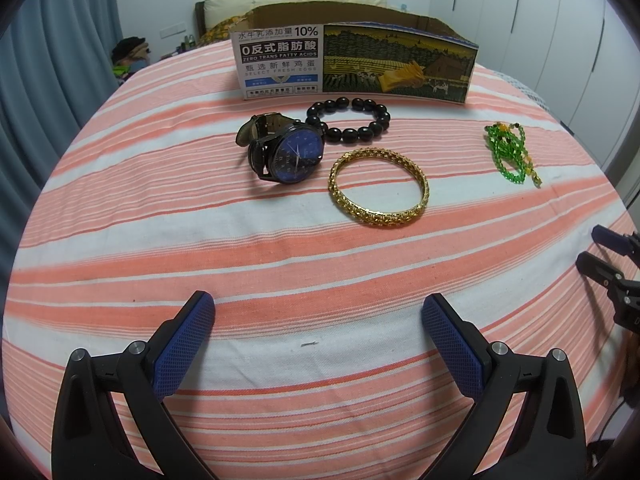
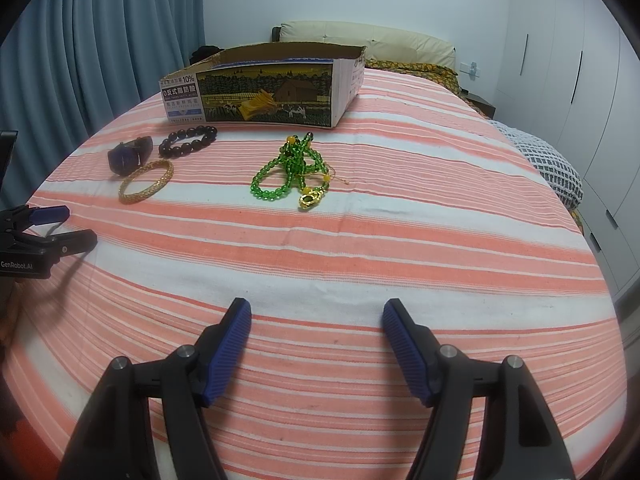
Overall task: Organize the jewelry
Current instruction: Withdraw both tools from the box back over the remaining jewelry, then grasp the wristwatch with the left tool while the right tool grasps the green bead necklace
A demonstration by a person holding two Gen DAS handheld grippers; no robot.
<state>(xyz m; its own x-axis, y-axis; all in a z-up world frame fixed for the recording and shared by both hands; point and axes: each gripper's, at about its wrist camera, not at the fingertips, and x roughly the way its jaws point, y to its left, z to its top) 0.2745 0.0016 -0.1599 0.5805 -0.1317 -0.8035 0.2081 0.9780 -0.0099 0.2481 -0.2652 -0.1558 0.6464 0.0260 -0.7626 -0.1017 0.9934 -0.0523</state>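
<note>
On the striped bedspread lie a black watch with a blue face (image 1: 286, 152) (image 2: 130, 154), a black bead bracelet (image 1: 350, 120) (image 2: 188, 141), a gold bangle (image 1: 378, 186) (image 2: 146, 182) and a green bead necklace (image 1: 510, 152) (image 2: 292, 174). An open cardboard box (image 1: 356, 62) (image 2: 266, 92) stands behind them. My left gripper (image 1: 318, 312) (image 2: 60, 224) is open and empty, well short of the bangle. My right gripper (image 2: 316, 316) (image 1: 592, 244) is open and empty, short of the necklace.
The bed (image 2: 360, 240) carries an orange and white striped cover. A blue curtain (image 2: 100, 40) hangs at the left, white wardrobes (image 2: 560, 60) stand at the right, and a knitted cloth (image 2: 548, 164) lies at the bed's right edge.
</note>
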